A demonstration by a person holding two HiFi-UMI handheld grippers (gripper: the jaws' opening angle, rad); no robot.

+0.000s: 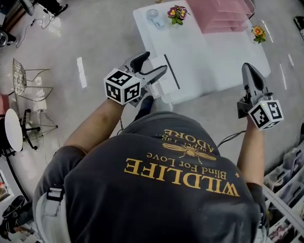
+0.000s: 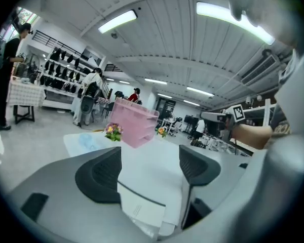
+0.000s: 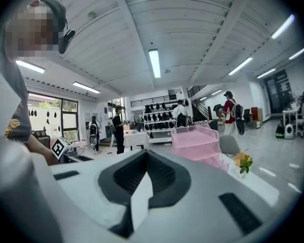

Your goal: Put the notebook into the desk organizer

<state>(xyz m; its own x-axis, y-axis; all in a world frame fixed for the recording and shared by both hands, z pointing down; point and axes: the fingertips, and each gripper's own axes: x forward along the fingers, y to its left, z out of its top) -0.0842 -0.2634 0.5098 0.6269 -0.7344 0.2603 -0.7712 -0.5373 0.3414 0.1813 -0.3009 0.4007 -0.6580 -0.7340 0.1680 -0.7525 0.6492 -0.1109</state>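
A white notebook [image 1: 168,77] with a dark band lies at the near left corner of the white table [image 1: 218,65]. My left gripper [image 1: 155,63] reaches in from the left and is open, its jaws wide on either side of that end of the notebook [image 2: 152,184]. I cannot tell whether the pads touch it. The pink tiered desk organizer [image 1: 220,6] stands at the table's far side, also seen in the left gripper view [image 2: 134,128] and the right gripper view [image 3: 195,143]. My right gripper [image 1: 248,69] hangs off the table's right edge, shut and empty [image 3: 144,178].
Two small flower pots [image 1: 177,13] [image 1: 258,33] and a clear bluish object [image 1: 152,16] sit on the table near the organizer. A wire chair [image 1: 30,80] and a small round table [image 1: 12,128] stand on the floor to the left. Shelving [image 1: 294,176] runs along the right.
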